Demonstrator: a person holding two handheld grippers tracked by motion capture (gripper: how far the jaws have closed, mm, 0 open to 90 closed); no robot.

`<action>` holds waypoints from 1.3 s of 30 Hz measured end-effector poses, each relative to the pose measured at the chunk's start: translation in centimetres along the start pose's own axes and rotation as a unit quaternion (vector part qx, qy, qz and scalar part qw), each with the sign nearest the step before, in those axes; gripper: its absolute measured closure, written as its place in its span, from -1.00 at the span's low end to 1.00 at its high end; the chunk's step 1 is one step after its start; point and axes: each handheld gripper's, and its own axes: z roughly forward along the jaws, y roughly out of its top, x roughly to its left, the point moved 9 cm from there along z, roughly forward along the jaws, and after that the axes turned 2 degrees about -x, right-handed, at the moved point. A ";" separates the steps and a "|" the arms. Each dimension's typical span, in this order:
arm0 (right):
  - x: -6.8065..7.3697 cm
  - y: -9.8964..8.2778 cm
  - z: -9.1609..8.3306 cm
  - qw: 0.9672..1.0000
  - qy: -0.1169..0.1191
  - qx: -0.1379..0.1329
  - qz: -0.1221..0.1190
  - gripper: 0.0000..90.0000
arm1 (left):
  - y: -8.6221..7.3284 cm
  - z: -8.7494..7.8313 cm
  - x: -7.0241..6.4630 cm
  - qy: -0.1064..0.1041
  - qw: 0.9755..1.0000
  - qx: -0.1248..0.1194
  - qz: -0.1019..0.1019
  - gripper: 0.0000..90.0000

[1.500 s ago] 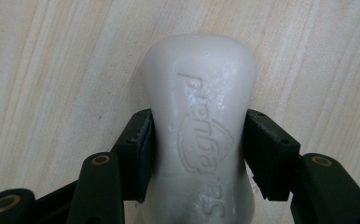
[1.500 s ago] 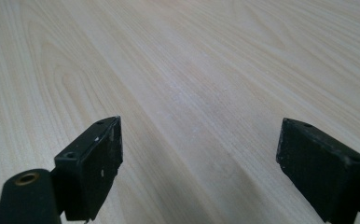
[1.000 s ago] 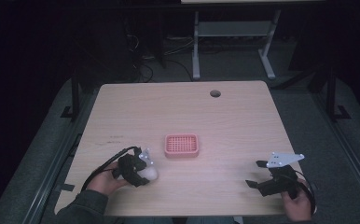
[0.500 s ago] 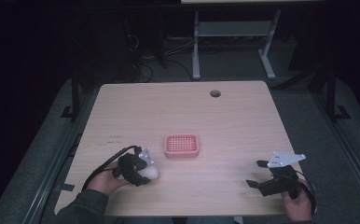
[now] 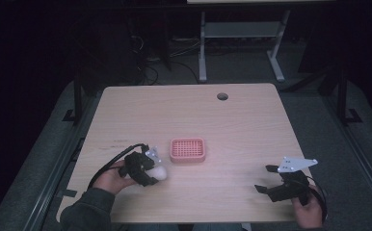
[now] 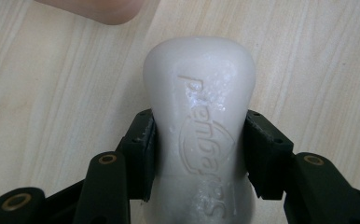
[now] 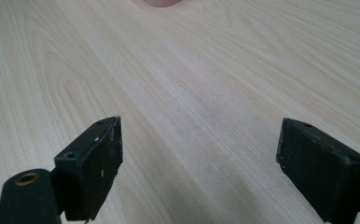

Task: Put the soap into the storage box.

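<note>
Nothing has shifted much since the earlier frames: the left gripper (image 5: pixel 151 169) stays at the lower left of the pale wooden worktop (image 5: pixel 232 120), its jaws clamped on a white bar of soap (image 6: pixel 201 126), just left of and below the pink soap dish (image 5: pixel 188 149) at the centre. At the lower right, the right gripper (image 7: pixel 199 168) hovers with jaws wide apart over bare wood. Beyond the worktop's far edge the room is dark, with grey floor (image 5: pixel 319 96), cables and a white desk frame (image 5: pixel 242 31).
</note>
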 end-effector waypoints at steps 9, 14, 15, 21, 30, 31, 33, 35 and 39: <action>0.0 0.0 0.0 1.000 0.002 -0.003 0.002 -0.69 | 0.7 -0.3 0.4 -0.007 1.000 0.002 0.005 0.11; -0.1 0.0 0.0 1.000 0.003 -0.003 0.002 -0.69 | 1.2 -0.5 0.6 -0.009 1.000 0.006 0.011 0.11; -0.1 0.0 0.0 1.000 0.003 -0.004 0.003 -0.69 | 1.4 -0.5 0.6 -0.009 1.000 0.001 0.009 0.11; 0.0 0.0 0.0 1.000 0.004 -0.006 0.004 -0.68 | 1.7 -0.5 0.8 -0.013 1.000 0.009 0.016 0.11; 0.0 0.1 0.0 1.000 0.005 -0.007 0.005 -0.69 | 2.5 -0.6 1.3 -0.016 1.000 0.007 0.020 0.11; 0.0 0.1 0.0 1.000 0.005 -0.008 0.005 -0.69 | 2.5 -0.6 1.3 -0.016 1.000 0.008 0.020 0.11; 0.0 0.1 -0.1 1.000 0.005 -0.007 0.005 -0.69 | 2.6 -0.6 1.4 -0.016 1.000 0.010 0.020 0.11; 0.0 0.1 -0.1 1.000 0.005 -0.008 0.002 -0.69 | 2.7 -0.5 1.5 -0.018 1.000 0.010 0.020 0.11; 0.0 0.2 0.0 1.000 0.006 -0.008 0.003 -0.69 | 3.0 -0.6 1.7 -0.017 1.000 0.012 0.024 0.11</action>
